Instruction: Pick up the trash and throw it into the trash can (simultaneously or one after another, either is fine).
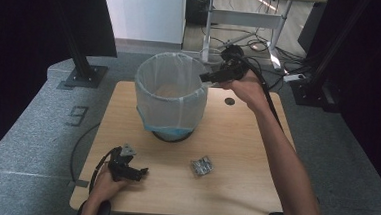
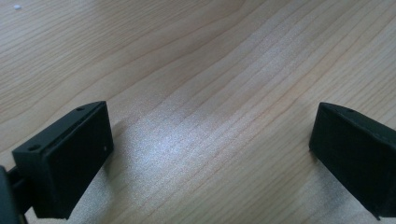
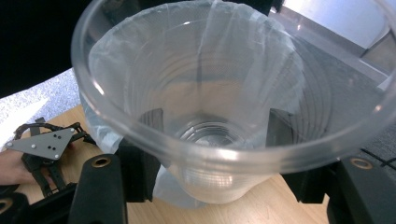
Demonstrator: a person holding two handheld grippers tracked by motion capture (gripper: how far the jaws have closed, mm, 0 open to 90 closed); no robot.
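The right gripper (image 1: 206,77) is raised over the far right rim of the bin (image 1: 170,97), a round container lined with a pale plastic bag that stands on the far half of the wooden table (image 1: 235,155); its jaws are clamped on a clear plastic cup (image 3: 224,121), which the right gripper view shows from its open mouth, with the jaws pressing the cup's lower wall from both sides; in the high view the cup itself is hard to make out against the bin liner. The work appears to be clearing rubbish into the bin, and the cup looks close to being dropped, since it is held at the rim but not yet let go; whether anything already lies inside the bin cannot be told. A small crumpled wrapper (image 1: 202,166) lies on the table nearer the person, well apart from the bin, so it seems left to do. The left gripper (image 1: 139,173) rests low at the near left of the table, its jaws wide apart with bare wood between them, holding nothing.
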